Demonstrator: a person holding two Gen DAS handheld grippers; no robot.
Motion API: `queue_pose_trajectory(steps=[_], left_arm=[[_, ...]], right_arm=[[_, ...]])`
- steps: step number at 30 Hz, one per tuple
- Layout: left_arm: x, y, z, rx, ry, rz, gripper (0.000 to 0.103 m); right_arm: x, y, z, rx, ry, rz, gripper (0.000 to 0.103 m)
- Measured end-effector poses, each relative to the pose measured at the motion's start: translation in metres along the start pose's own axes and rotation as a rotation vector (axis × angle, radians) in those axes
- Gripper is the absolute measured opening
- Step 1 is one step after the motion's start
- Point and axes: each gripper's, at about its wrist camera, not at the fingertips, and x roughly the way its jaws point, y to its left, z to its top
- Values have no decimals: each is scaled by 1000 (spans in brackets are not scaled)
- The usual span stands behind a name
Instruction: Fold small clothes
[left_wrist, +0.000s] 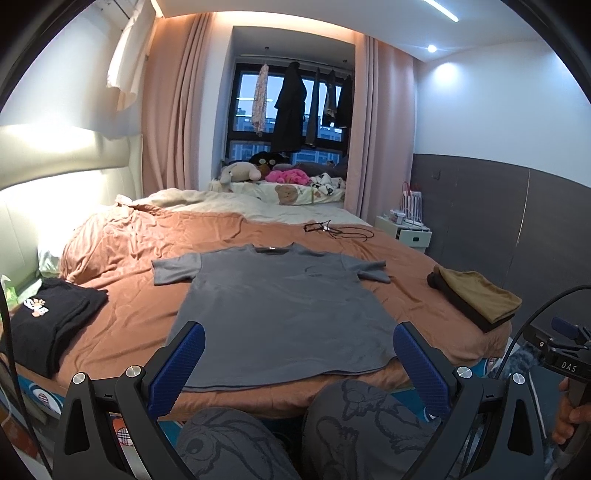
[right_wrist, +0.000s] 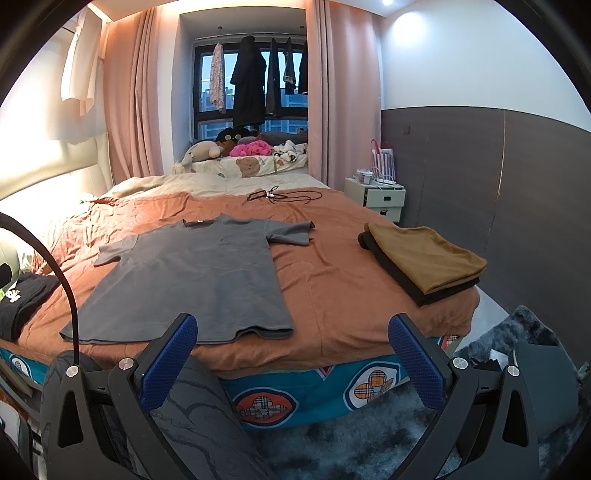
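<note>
Step in hand, as I judge it: start of a fold. The grey tee (left_wrist: 280, 310) lies flat and face up on the orange sheet (left_wrist: 122, 243), collar toward the window, hem at the bed's near edge, both sleeves spread. Nothing folded on it yet.

My left gripper (left_wrist: 299, 365) is spread wide and empty, hanging just off the bed edge over the hem. My right gripper (right_wrist: 291, 362) is likewise wide and empty, off the near edge and to the right of the tee's hem corner. Neither touches cloth.

Next move, my guess: each gripper takes one side of the tee, a pinch at hem corner and one at shoulder, then carries that side over the middle. The cloth is thin and limp, so a pinch must catch the edge cleanly, without gathering the sheet beneath.

Around:
- folded brown-and-black stack (right_wrist: 424, 258) to the right, well apart from the tee
- black tee (left_wrist: 48, 325) with a print to the left, near the sleeve but not touching
- black cable (right_wrist: 280, 195) beyond the collar, apart

My knees (left_wrist: 369, 417) sit right at the bed edge, under the grippers. Nothing lies on the tee.
</note>
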Motion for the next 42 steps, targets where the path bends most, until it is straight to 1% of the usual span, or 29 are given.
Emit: queue_pose_trajectory(steps=[16,30,37,42], left_arm=[[1,0,3,-3,-1,8,102],[1,2,4,-8,0,8,102],[10,13,10,-31,9,24,103],[28,30,19,-32,27,45,102]], right_arm=[[1,1,-2,1,-5,-2,103],[5,0,5,16,-11,3,103],[20,6,12,11,-8,32,103],[41,13,21,10,6,51,103]])
